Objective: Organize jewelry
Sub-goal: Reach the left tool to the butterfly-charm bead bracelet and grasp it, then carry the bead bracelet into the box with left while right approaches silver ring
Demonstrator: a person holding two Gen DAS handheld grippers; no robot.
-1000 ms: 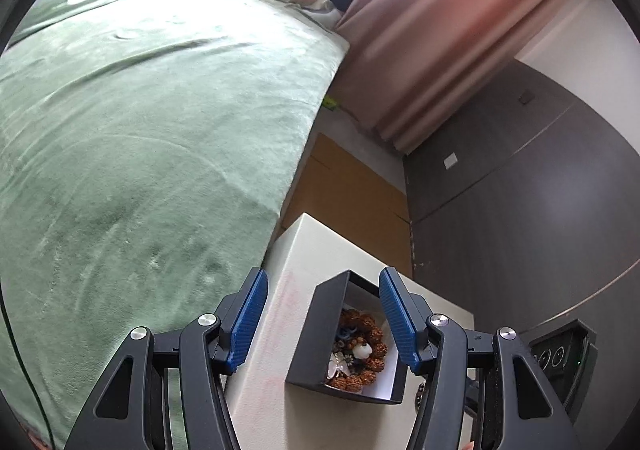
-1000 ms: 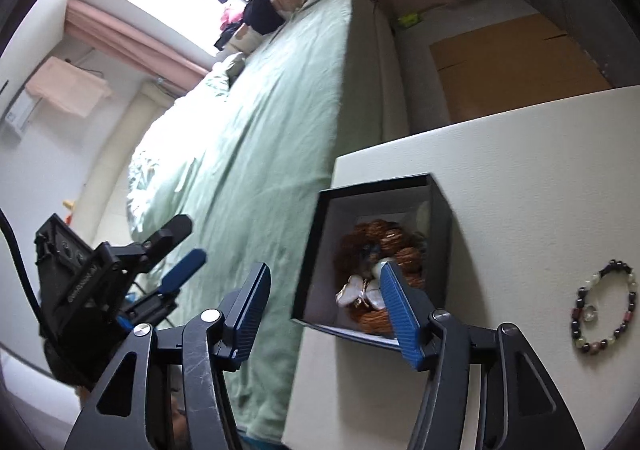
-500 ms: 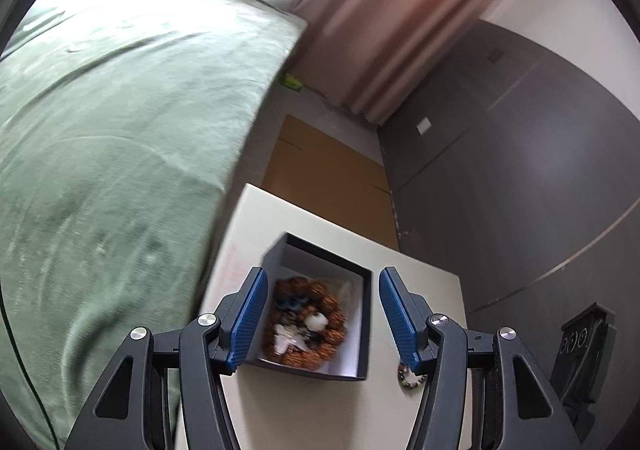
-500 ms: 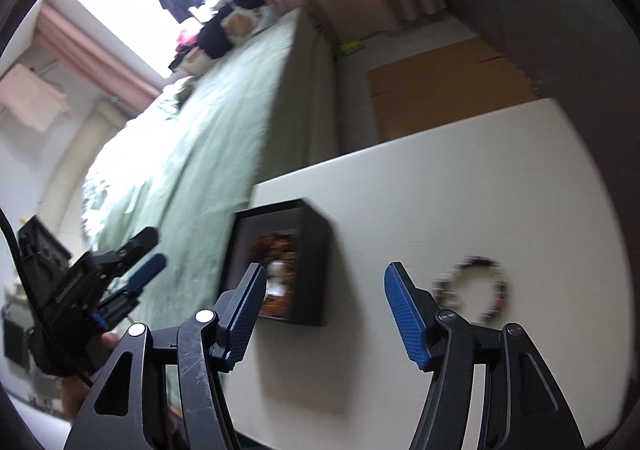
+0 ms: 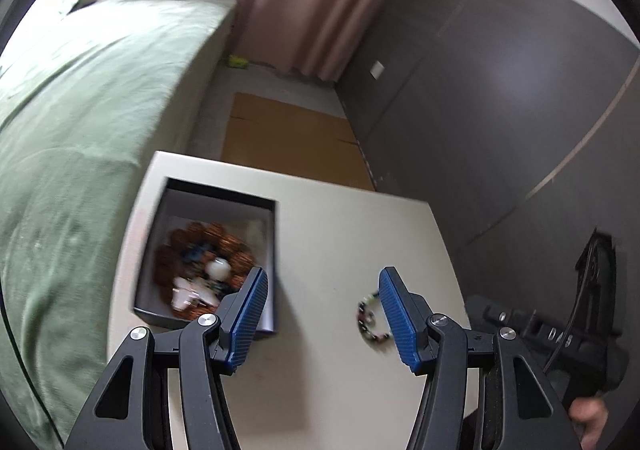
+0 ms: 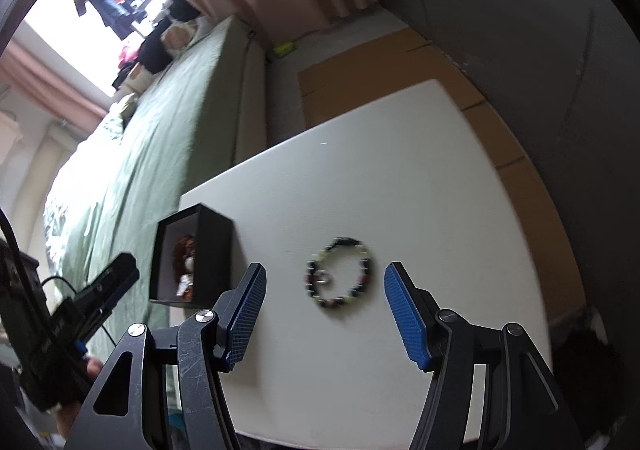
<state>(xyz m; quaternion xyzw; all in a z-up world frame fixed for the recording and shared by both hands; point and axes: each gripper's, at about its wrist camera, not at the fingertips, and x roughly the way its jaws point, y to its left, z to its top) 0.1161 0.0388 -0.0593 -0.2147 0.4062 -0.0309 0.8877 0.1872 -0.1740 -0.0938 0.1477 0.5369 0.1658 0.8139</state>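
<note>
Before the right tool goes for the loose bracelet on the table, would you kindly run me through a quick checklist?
1. Right tool open with nothing between its pads: ok.
2. Beaded bracelet lying flat on the white table, lined up between the pads: ok.
3. Black box open and upright beside the bracelet: ok.
4. Room in the box: cannot tell; brown beads already fill much of it.
5. Left tool open and empty: ok.

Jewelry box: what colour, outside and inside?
Black outside, white lining inside the jewelry box; clearest in the left wrist view.
</note>
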